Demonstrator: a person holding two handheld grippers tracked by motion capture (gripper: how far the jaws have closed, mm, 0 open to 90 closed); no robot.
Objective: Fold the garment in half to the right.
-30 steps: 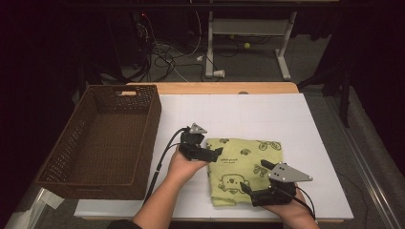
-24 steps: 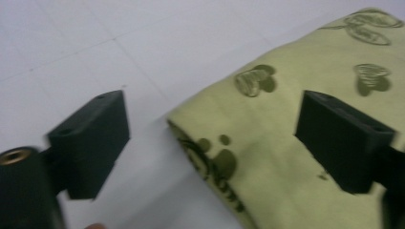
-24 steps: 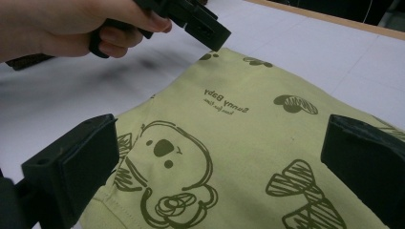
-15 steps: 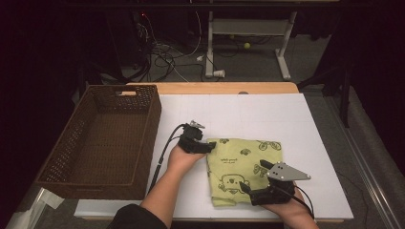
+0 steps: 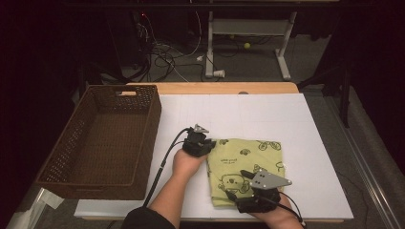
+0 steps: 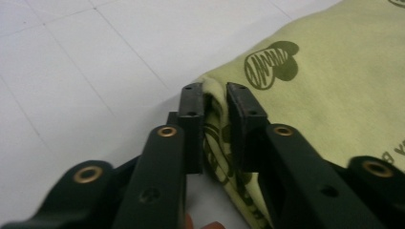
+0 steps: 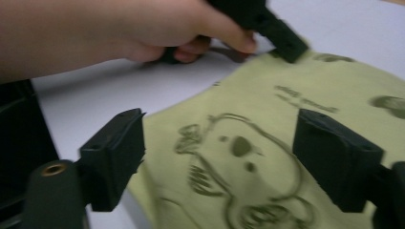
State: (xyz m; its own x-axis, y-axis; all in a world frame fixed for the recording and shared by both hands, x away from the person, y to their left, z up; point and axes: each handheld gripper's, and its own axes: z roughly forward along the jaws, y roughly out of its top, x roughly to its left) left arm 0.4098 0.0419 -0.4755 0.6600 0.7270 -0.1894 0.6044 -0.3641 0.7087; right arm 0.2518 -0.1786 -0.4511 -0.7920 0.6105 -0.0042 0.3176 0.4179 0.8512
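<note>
A folded yellow-green cloth (image 5: 246, 162) with dark cartoon prints lies on the white table (image 5: 239, 109). My left gripper (image 5: 206, 145) is at the cloth's far left corner. In the left gripper view its jaws have just been closing, and the left gripper (image 6: 215, 95) now pinches the folded edge of the cloth (image 6: 334, 81). My right gripper (image 5: 246, 175) is at the cloth's near edge and points across it. Its jaws have just been closing too, but the right gripper (image 7: 219, 131) still stands wide, with the printed cloth (image 7: 267, 100) lying below and between the pads, untouched.
A brown woven basket (image 5: 143, 138) stands empty at the table's left side. Beyond the table's far wooden edge (image 5: 210, 88) are a floor with cables and a desk frame (image 5: 248, 28). The left gripper's cable (image 5: 165, 160) trails toward the near edge.
The left gripper's jaws have closed onto the cloth's far left corner. The right gripper has slid a little left along the cloth's near edge, its jaws narrowing slightly.
</note>
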